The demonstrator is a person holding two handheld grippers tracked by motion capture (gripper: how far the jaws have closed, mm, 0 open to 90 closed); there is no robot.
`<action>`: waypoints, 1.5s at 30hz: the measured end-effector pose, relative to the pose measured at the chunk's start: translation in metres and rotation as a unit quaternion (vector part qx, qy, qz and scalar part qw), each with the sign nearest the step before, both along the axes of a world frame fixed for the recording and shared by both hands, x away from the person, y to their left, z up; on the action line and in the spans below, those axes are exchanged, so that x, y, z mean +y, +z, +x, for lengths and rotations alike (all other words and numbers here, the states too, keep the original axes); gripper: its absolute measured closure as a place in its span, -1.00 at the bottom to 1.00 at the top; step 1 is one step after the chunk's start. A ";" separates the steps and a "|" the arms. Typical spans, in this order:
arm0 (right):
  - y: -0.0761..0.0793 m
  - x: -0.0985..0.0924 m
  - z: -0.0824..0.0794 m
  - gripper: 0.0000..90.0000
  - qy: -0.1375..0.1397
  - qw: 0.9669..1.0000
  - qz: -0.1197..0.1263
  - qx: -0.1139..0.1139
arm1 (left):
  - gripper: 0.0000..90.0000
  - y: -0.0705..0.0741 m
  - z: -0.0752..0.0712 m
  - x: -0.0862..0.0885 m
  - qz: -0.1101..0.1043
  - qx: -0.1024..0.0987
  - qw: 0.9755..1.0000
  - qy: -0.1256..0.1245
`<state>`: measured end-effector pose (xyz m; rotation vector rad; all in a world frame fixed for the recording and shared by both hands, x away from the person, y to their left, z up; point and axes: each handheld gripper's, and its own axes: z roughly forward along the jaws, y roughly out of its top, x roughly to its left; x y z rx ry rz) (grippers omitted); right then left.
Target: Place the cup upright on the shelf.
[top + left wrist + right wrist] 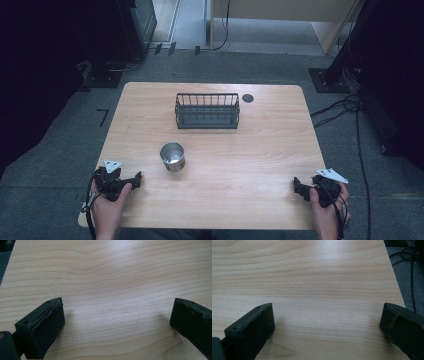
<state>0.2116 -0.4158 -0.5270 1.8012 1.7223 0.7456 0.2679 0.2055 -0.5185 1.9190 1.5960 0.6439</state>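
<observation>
The left gripper (131, 181) rests at the table's (260, 150) near left corner, its jaws spread wide over bare wood, and the right gripper (298, 187) lies likewise wide and empty at the near right. The metal cup (172, 156) stands upright near the left gripper, with the black wire basket (207, 111) farther back at the middle.

High view: fixed above the person's side, facing forward and down, far enough to take in the whole table (260, 165) and surrounding floor. Left gripper view: low and close over the tabletop, looking along the left gripper (117, 322). Right gripper view: equally low, along the right gripper (327, 325), near the table's edge. All three share the wooden tabletop.
</observation>
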 end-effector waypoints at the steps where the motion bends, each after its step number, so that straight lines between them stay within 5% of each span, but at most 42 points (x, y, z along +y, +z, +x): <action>1: 0.000 0.000 0.000 -1.00 0.000 1.000 0.000 0.000 | -1.00 0.000 0.000 0.000 0.000 0.000 1.000 0.001; 9: 0.000 0.000 0.000 -1.00 0.000 1.000 0.000 0.000 | -1.00 0.002 -0.005 -0.003 0.001 0.011 1.000 0.010; 14: 0.000 0.000 0.000 -1.00 0.000 1.000 0.000 0.000 | -1.00 0.006 -0.008 -0.005 -0.023 0.010 1.000 0.004; 24: 0.000 0.000 0.000 -1.00 0.000 1.000 0.000 0.000 | -1.00 0.014 -0.012 -0.027 -0.025 0.003 0.999 -0.035; 28: 0.000 0.000 0.000 -1.00 0.000 1.000 0.000 0.000 | -1.00 0.017 -0.010 -0.039 -0.011 0.000 0.999 -0.045; 45: 0.000 0.000 0.000 -1.00 0.000 1.000 0.000 0.000 | -1.00 0.022 -0.006 -0.085 -0.014 -0.001 0.995 -0.103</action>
